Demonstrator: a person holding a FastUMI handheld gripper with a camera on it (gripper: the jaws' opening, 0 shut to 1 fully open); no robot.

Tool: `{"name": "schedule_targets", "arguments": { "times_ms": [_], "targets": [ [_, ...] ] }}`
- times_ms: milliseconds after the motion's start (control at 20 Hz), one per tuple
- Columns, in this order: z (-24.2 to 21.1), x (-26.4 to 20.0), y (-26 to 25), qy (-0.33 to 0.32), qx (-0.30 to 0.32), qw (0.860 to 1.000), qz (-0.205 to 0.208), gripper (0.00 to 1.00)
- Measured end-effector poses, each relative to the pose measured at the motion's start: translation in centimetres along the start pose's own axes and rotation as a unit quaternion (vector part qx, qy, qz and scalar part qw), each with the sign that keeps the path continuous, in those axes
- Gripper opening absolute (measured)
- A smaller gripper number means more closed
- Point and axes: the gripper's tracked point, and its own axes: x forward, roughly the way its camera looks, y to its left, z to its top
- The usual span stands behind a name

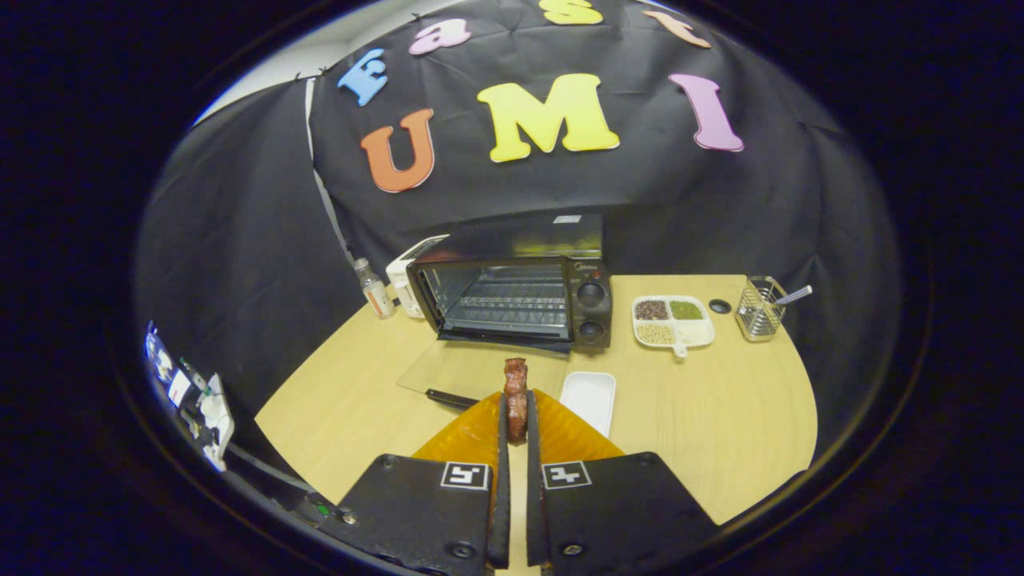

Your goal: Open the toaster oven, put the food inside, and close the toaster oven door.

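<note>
Between my two fingers, the gripper (517, 420) is pinching the food (516, 398), a dark reddish-brown strip held upright, its long axis standing up from the fingertips with the top end poking clear above them. Both fingers press on its sides, nearly closed. Just to the right of the tips lies a small white tray (589, 400), and just to the left, the dark handle of the toaster oven's glass door (472, 370), folded down flat on the wooden table (720, 416).

Straight ahead, beyond the door, stands the toaster oven (512, 296), open, its wire rack bare. I'd judge the coming move a forward carry over the lowered door onto the rack. I'm level and aimed nearly square at the opening, slightly toward its right half.
</note>
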Motion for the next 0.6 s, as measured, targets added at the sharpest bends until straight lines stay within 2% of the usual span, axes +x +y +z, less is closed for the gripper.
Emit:
{"name": "schedule_targets", "arguments": {
  "times_ms": [600],
  "targets": [
    [0.1, 7.1, 4.5, -0.063, -0.017, 0.996, -0.059, 0.11]
  ]
}}
